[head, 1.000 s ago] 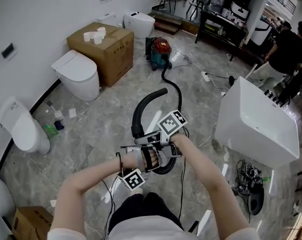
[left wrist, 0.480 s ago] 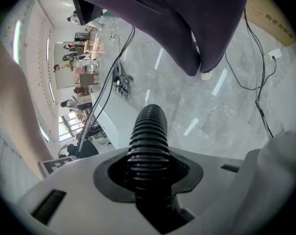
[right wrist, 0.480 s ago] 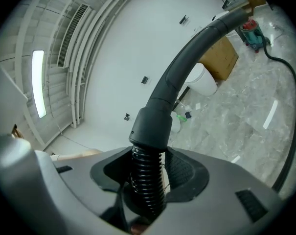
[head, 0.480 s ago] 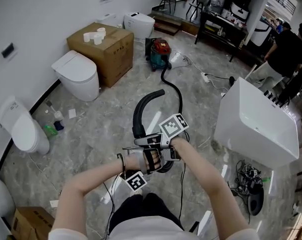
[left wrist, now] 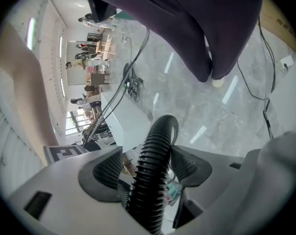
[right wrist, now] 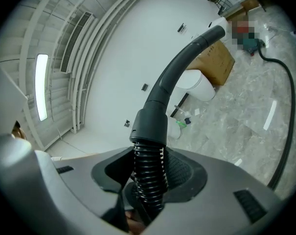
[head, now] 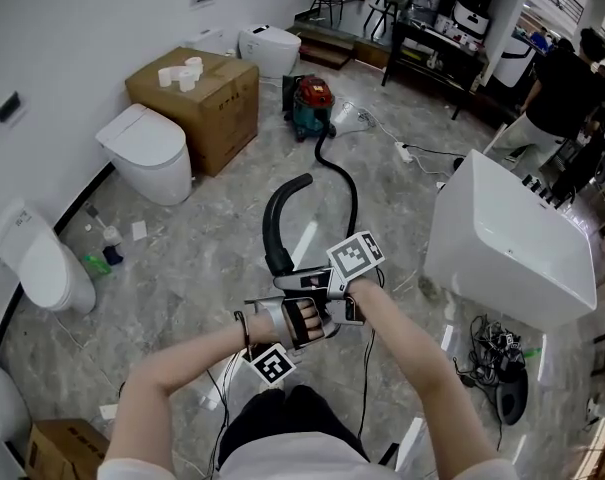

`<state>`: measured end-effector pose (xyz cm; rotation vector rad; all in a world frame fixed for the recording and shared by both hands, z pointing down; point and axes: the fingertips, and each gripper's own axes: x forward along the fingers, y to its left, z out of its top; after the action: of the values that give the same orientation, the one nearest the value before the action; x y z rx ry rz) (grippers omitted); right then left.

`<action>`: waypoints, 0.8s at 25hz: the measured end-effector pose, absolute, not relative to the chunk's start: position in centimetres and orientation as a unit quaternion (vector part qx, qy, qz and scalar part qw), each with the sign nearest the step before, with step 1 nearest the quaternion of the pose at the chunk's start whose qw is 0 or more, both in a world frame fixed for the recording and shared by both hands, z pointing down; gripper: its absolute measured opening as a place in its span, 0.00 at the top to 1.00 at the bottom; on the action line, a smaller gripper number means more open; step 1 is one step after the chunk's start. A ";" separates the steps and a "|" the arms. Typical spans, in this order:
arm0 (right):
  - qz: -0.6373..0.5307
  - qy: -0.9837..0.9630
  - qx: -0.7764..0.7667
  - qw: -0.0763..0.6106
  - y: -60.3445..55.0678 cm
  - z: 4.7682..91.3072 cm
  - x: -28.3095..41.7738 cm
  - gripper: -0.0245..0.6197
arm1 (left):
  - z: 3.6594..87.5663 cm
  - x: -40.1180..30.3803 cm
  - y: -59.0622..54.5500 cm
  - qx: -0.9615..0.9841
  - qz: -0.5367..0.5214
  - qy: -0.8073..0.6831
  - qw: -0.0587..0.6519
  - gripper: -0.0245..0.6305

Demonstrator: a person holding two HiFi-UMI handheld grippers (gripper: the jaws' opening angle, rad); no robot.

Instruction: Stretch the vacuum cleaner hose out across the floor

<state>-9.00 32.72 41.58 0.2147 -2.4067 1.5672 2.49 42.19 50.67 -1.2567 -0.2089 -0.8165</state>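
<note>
The black ribbed vacuum hose (head: 334,173) runs from the red and teal vacuum cleaner (head: 312,106) across the floor and loops up to my hands. Its curved grey end tube (head: 274,218) rises above them. My left gripper (head: 332,320) is open: its jaws have just been opening, and the hose (left wrist: 155,146) runs between them with a gap at the left pad (left wrist: 108,168). My right gripper (head: 285,286) is shut on the ribbed hose (right wrist: 148,177) just below the grey cuff (right wrist: 150,126), its jaws having just been closing.
A cardboard box (head: 197,98) with paper rolls on it and two toilets (head: 147,153) (head: 37,258) stand along the left wall. A white tub (head: 507,243) is at the right, with cables (head: 497,353) by it. A person (head: 562,88) stands at the back right.
Both hands stay close together at the hose. The right gripper's marker cube has drifted slightly right and down. The curved end tube now stands a little more upright.
</note>
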 end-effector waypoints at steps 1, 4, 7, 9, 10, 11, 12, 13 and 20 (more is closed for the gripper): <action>0.539 -0.829 0.082 0.122 32.2 41.4 -8.4 0.67 | 50.4 2.7 42.7 -0.587 -0.362 -0.092 0.719 0.52; 0.535 -0.832 0.112 0.090 30.4 40.7 -6.4 0.67 | 50.1 3.1 44.4 -0.640 -0.341 -0.082 0.684 0.52; 0.527 -0.837 0.138 0.055 28.7 39.7 -4.8 0.67 | 51.2 2.7 44.6 -0.682 -0.363 -0.067 0.631 0.52; 0.522 -0.838 0.153 0.037 28.2 39.2 -3.9 0.67 | 52.6 2.1 44.9 -0.724 -0.386 -0.072 0.567 0.52; 0.520 -0.839 0.157 0.026 28.1 39.0 -3.6 0.67 | 53.0 2.0 45.0 -0.745 -0.389 -0.070 0.537 0.52; 0.518 -0.840 0.160 0.015 28.0 38.7 -3.4 0.66 | 53.1 1.8 44.9 -0.759 -0.394 -0.065 0.515 0.52; 0.516 -0.841 0.163 0.004 27.8 38.5 -3.1 0.66 | 52.8 1.5 44.4 -0.766 -0.400 -0.053 0.500 0.52; 0.514 -0.841 0.168 -0.006 27.7 38.4 -2.8 0.66 | 52.3 1.4 43.7 -0.774 -0.404 -0.036 0.486 0.52; 0.499 -0.833 0.231 -0.060 26.4 38.0 -0.2 0.66 | 51.6 -0.4 40.3 -0.874 -0.403 0.095 0.254 0.52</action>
<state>-0.17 26.41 37.97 0.7544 -2.7232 1.6301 -0.37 40.28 51.65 -2.3749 0.2582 -1.0955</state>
